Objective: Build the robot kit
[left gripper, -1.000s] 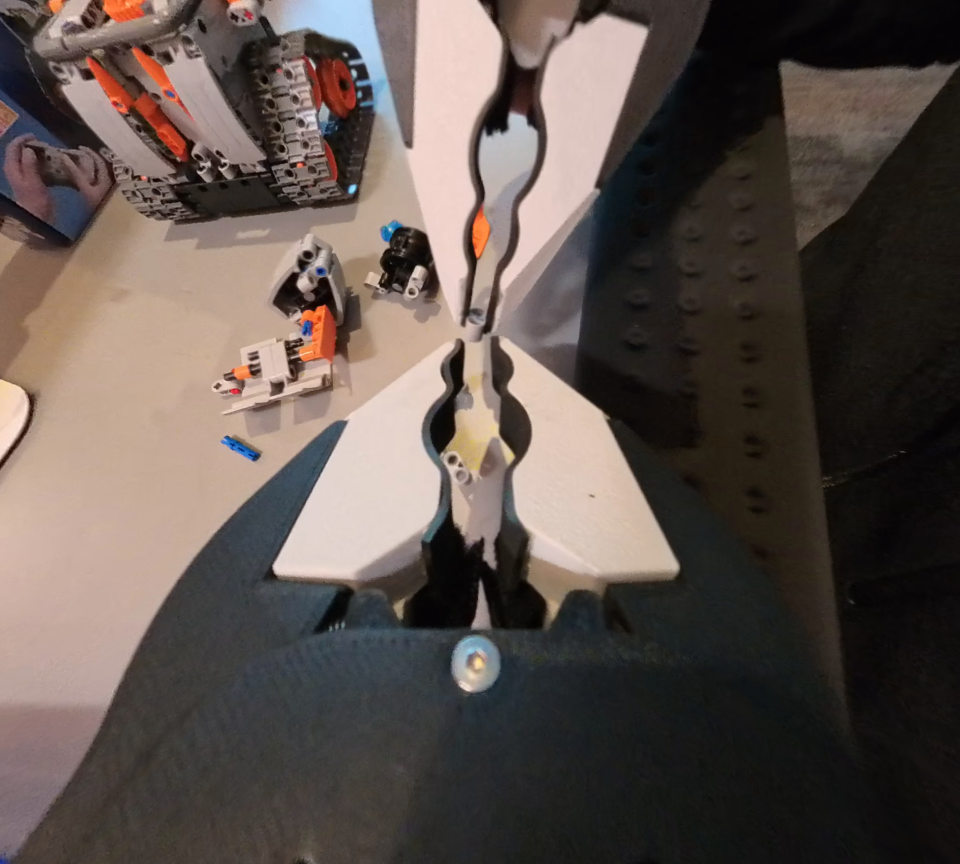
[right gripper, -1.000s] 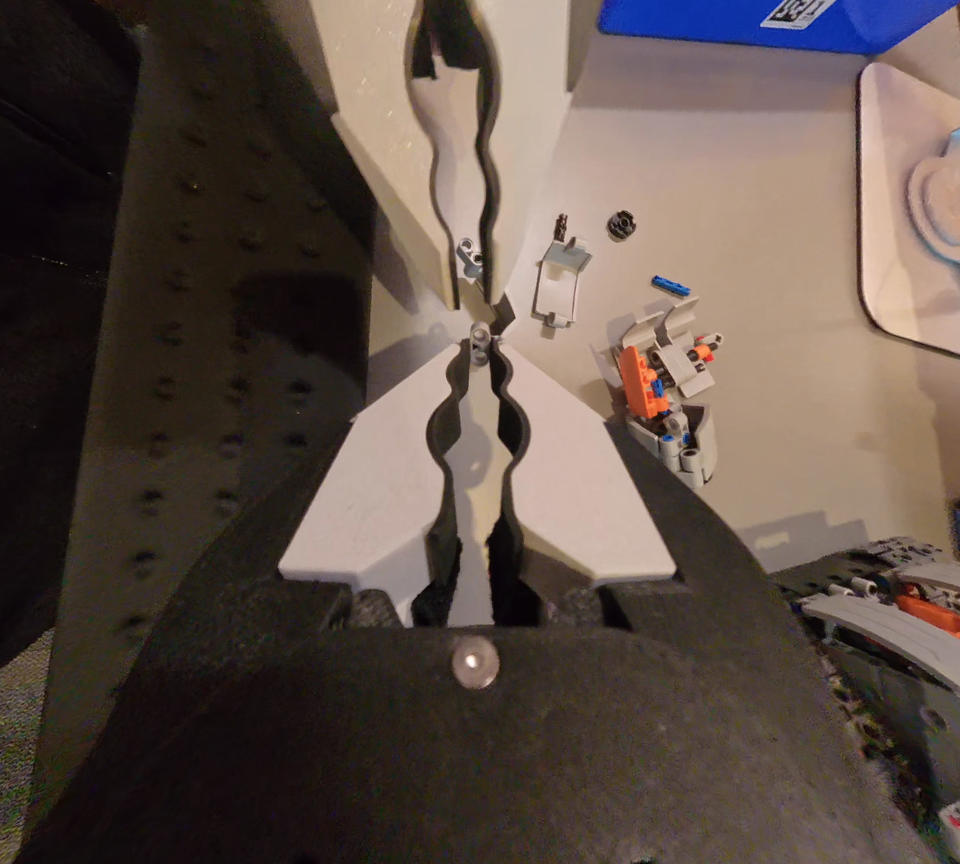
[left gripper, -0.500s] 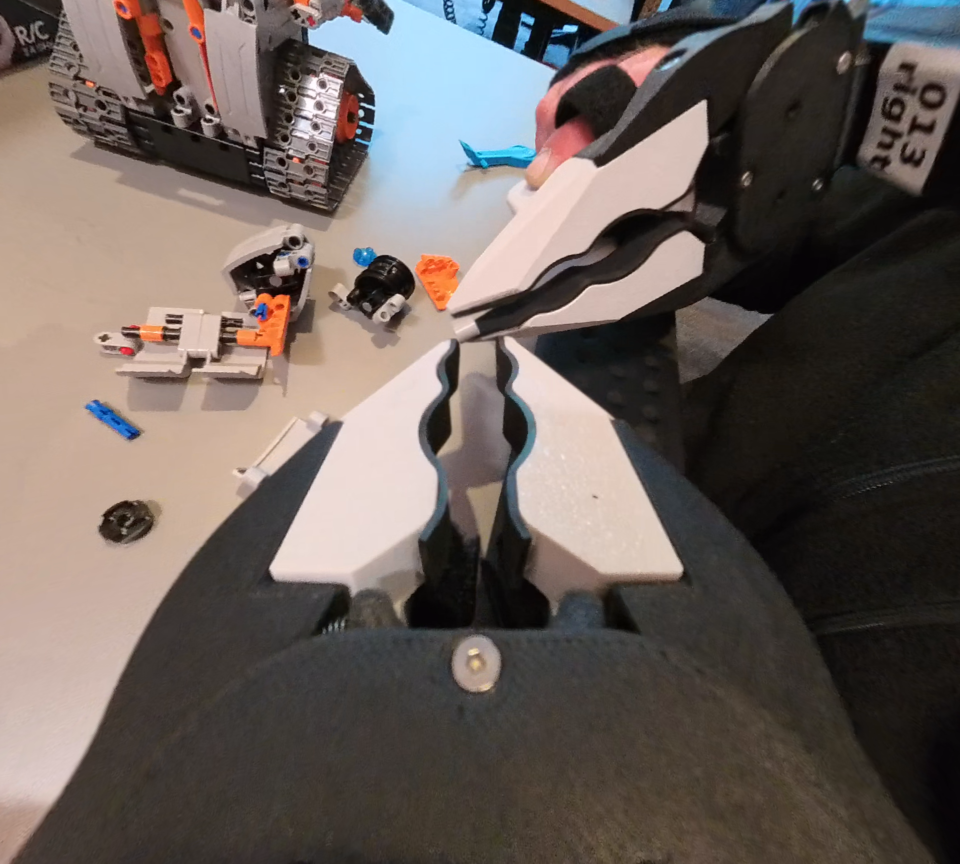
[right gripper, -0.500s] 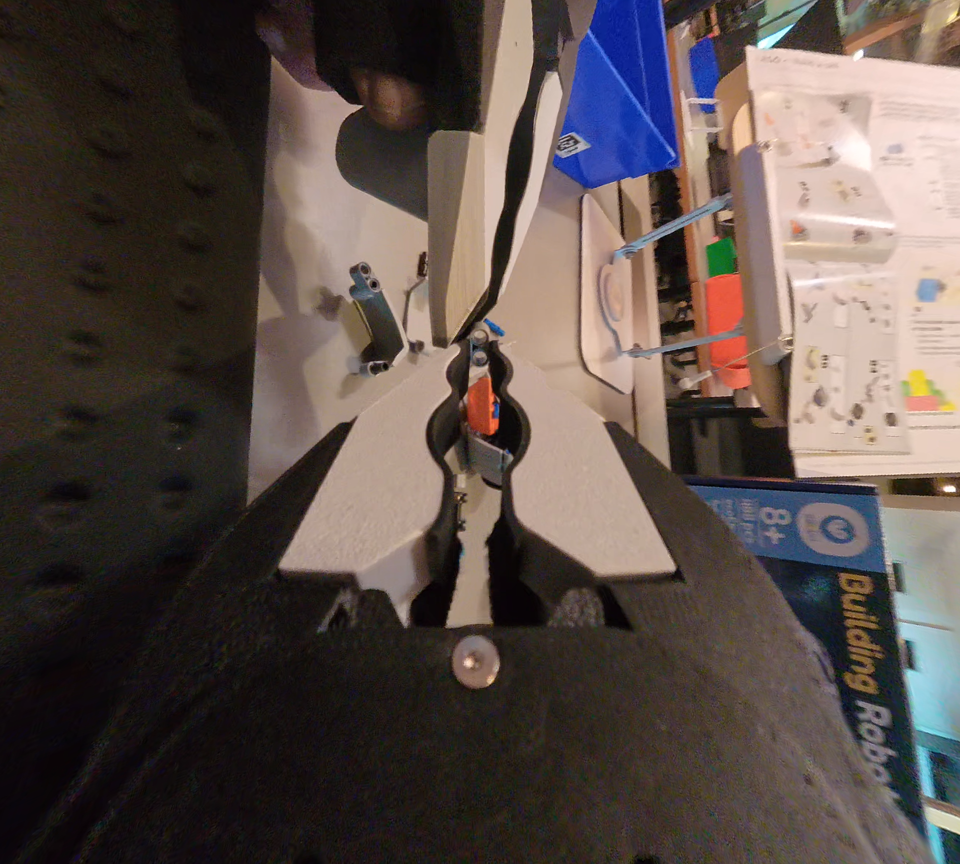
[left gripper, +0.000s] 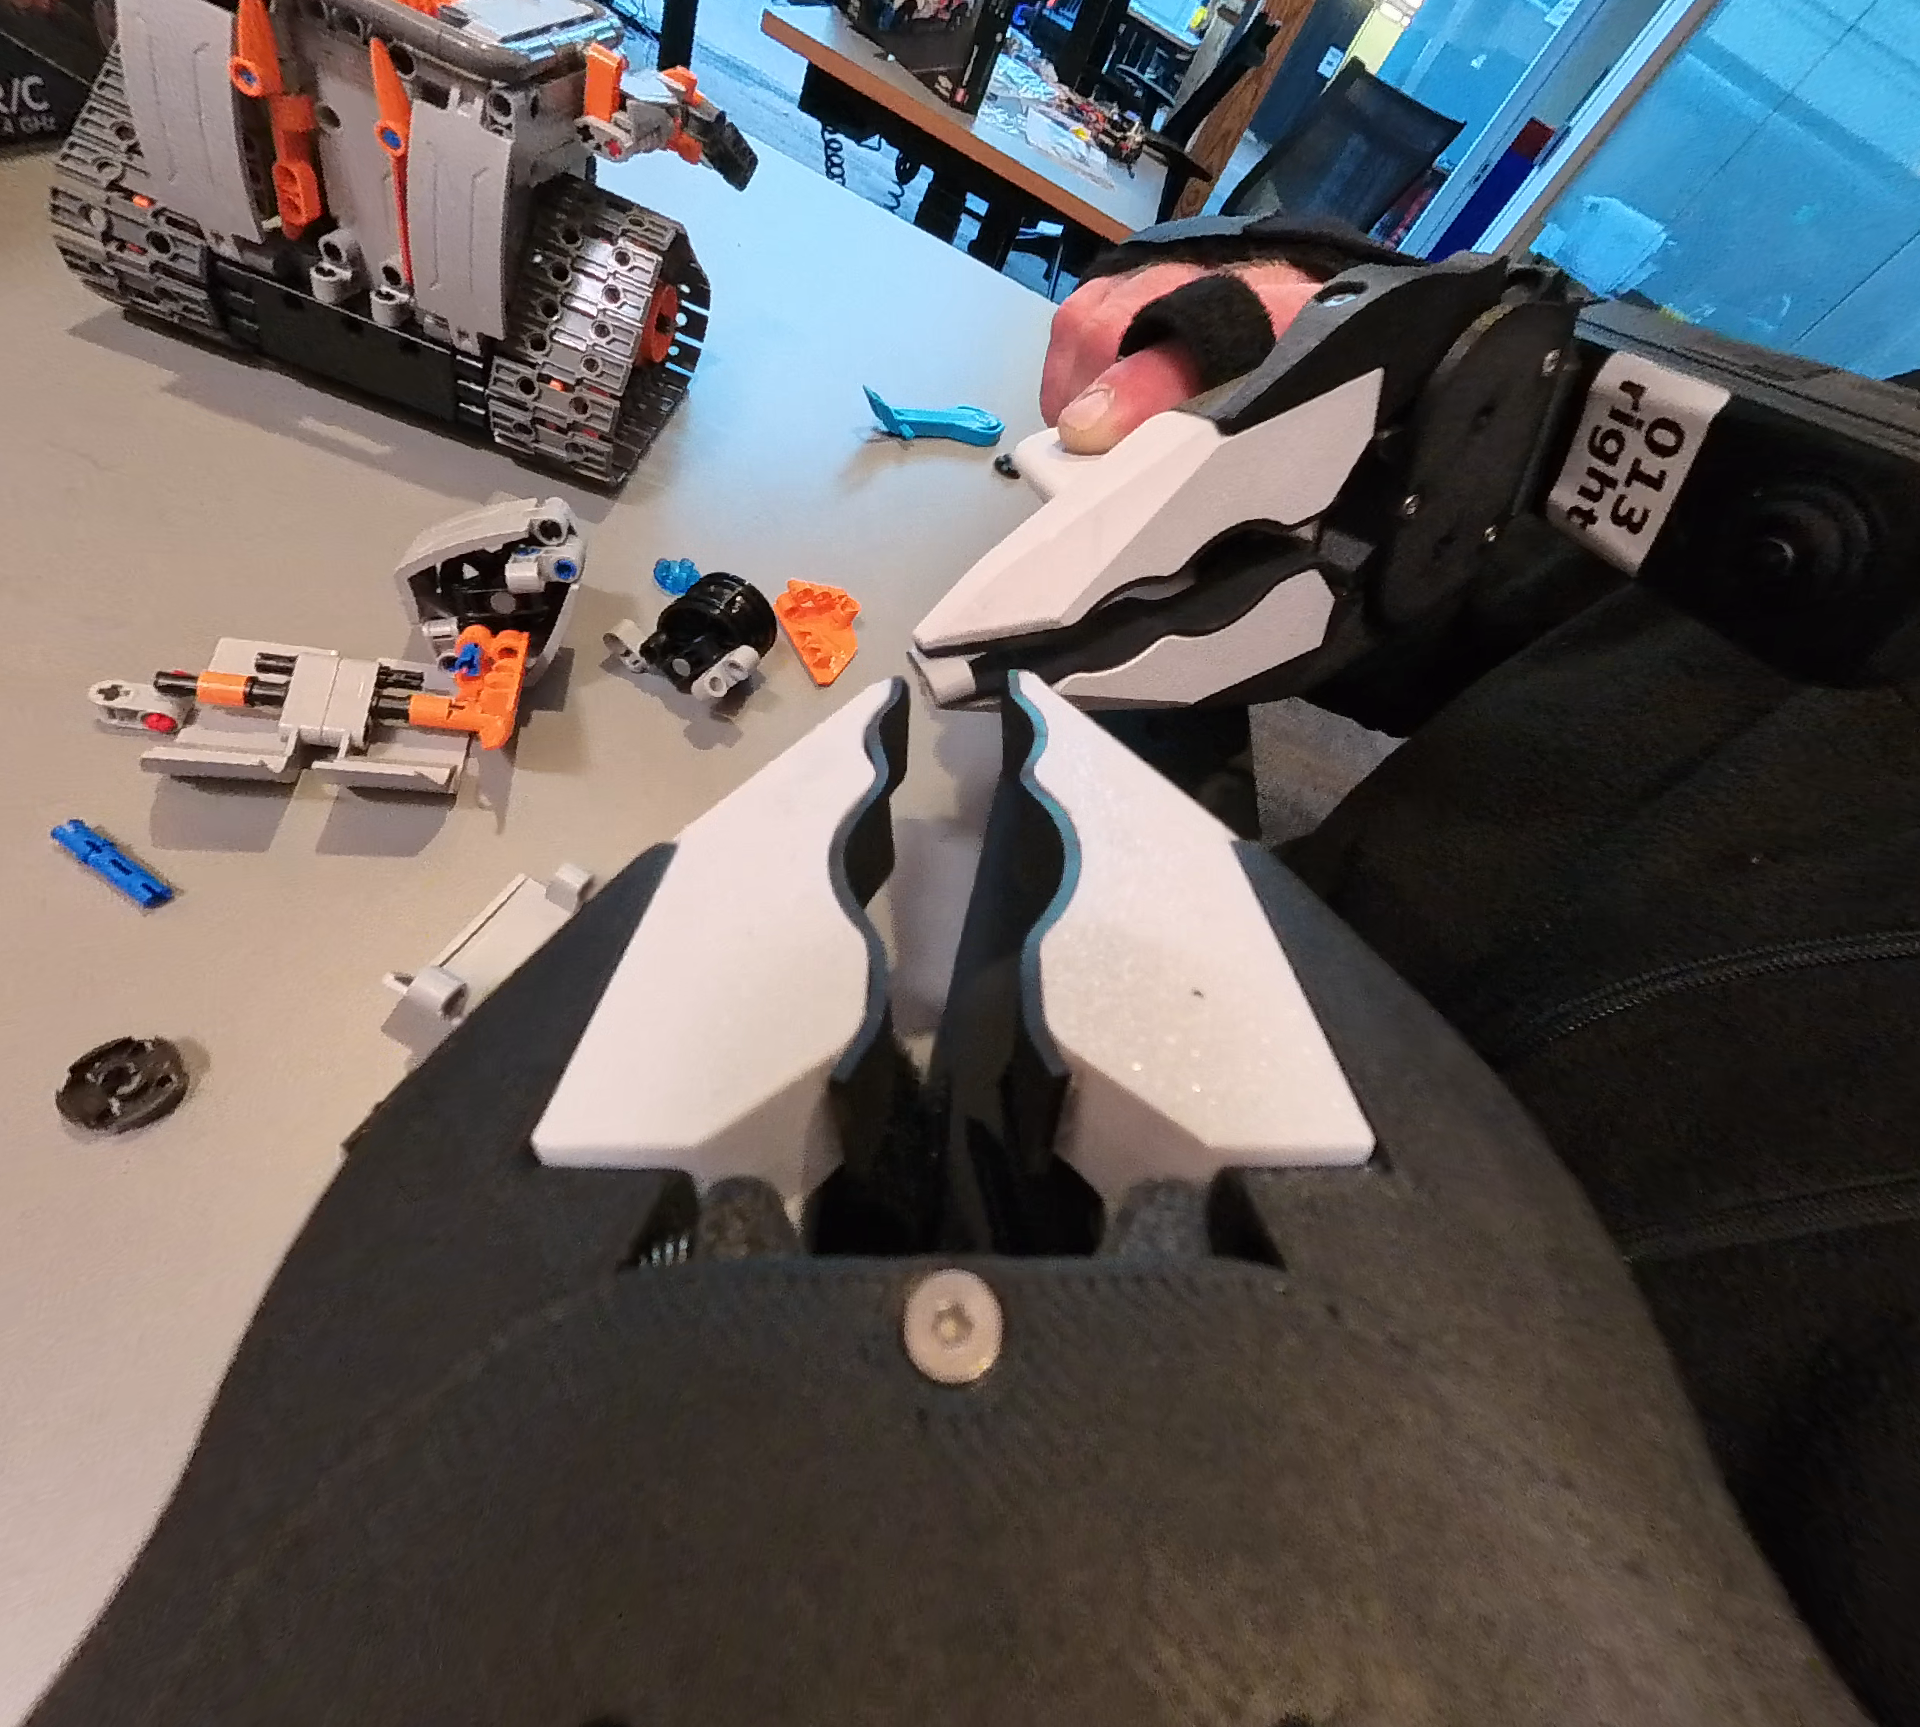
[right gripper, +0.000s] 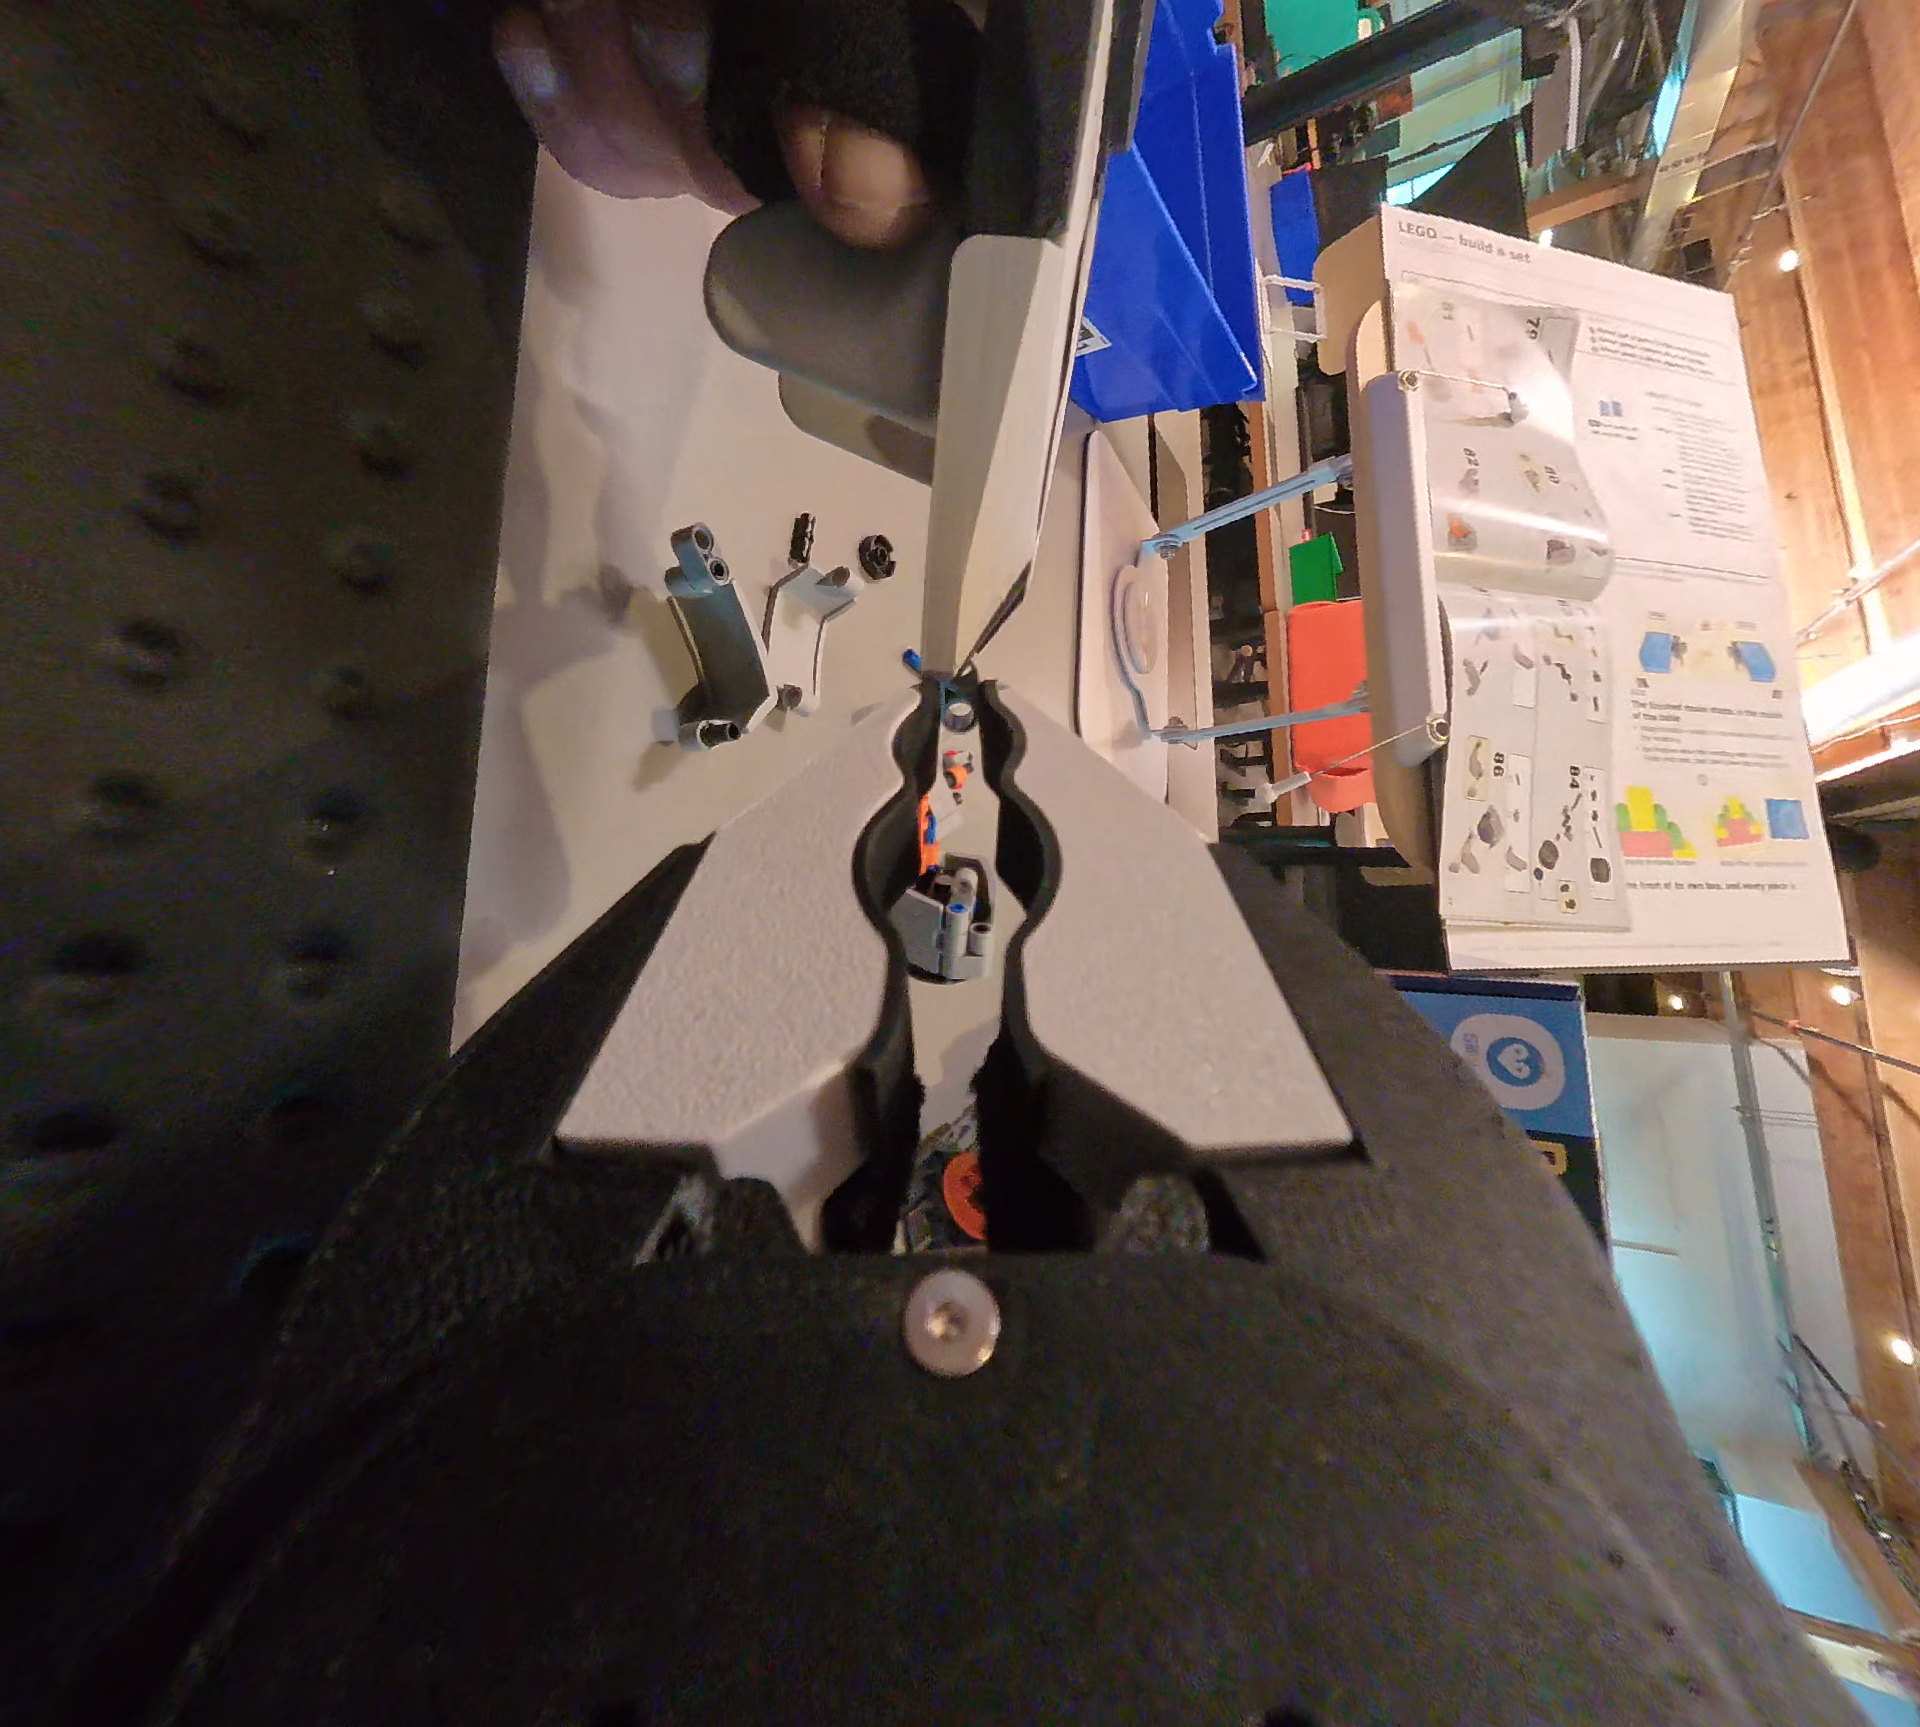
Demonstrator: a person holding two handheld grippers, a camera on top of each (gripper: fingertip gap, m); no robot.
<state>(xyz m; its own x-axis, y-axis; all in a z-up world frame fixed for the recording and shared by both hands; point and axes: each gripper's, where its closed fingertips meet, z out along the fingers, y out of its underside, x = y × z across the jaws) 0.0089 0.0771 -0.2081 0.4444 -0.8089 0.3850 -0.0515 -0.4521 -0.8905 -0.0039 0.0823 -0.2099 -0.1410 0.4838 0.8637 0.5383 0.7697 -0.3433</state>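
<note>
My left gripper (left gripper: 961, 688) is slightly open with nothing seen between its fingers. My right gripper (left gripper: 935, 675) reaches in from the right, its tips at the gap of the left one. In the right wrist view my right gripper (right gripper: 956, 695) is shut on a small grey connector piece (right gripper: 958, 713) with a round hole. The left gripper (right gripper: 966, 664) comes down edge-on and meets that piece tip to tip. Both are held just above the grey table (left gripper: 260, 1210). A grey and orange sub-assembly (left gripper: 322, 711) lies on the table to the left.
A grey and orange tracked model (left gripper: 364, 223) stands far left. Loose parts lie about: a grey shell (left gripper: 488, 576), black round part (left gripper: 712, 628), orange plate (left gripper: 821, 628), blue pin (left gripper: 109, 862), black disc (left gripper: 123, 1069), grey panel (left gripper: 488, 950). A blue bin (right gripper: 1164, 223) and a booklet stand (right gripper: 1558, 586) stand behind. Both grippers' tips are close together, under 4 cm apart. From either gripper's tips it is about 12 centimeters to the grey shell (left gripper: 488, 576). It is also in sight in the right wrist view (right gripper: 969, 878).
A second ago my left gripper was shut on a long grey piece; now it is slightly open and empty. Both grippers have tilted up from pointing down at the table. The right keeps its connector.
</note>
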